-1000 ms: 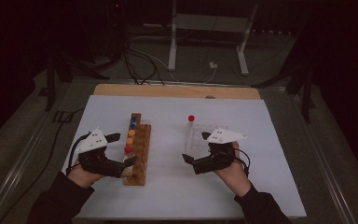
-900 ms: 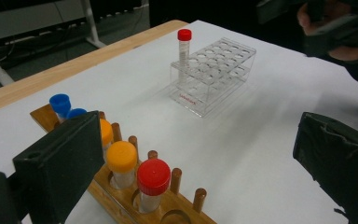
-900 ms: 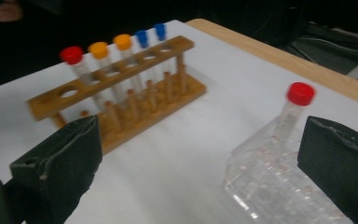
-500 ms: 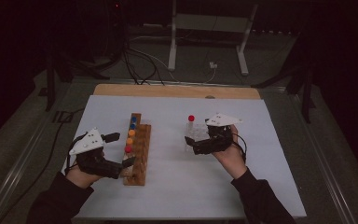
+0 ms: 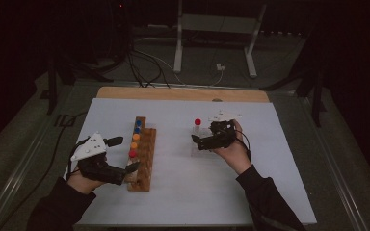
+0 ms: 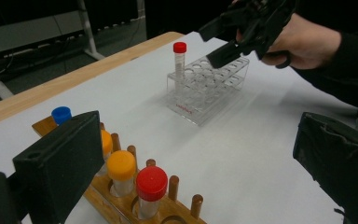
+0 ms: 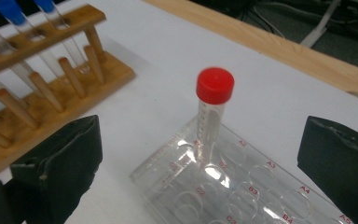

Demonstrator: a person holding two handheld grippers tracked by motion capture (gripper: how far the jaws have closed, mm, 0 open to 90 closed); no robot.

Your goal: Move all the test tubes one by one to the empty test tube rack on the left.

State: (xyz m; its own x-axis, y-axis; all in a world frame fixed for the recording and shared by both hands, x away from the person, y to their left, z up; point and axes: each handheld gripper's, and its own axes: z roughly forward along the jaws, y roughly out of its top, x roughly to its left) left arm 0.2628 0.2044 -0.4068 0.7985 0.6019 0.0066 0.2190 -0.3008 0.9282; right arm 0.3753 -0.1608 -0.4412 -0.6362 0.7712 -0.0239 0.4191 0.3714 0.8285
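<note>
- The red-capped tube (image 7: 213,112) stands upright in a corner well of the clear rack (image 7: 242,186), centre of the right gripper view; the well's label is too blurred to read.
- It looks light, stiff, smooth plastic, likely slippery; best pinched on the barrel just under the cap.
- The right gripper (image 5: 203,141) hangs just beside it, jaws spread, holding nothing.
- The left gripper (image 5: 124,155), lower left of the high view, is also spread, flanking the wooden rack (image 5: 143,159) of capped tubes (image 6: 151,190).
- The white table (image 5: 270,159) lies open between racks; its edges are well apart from both.
</note>
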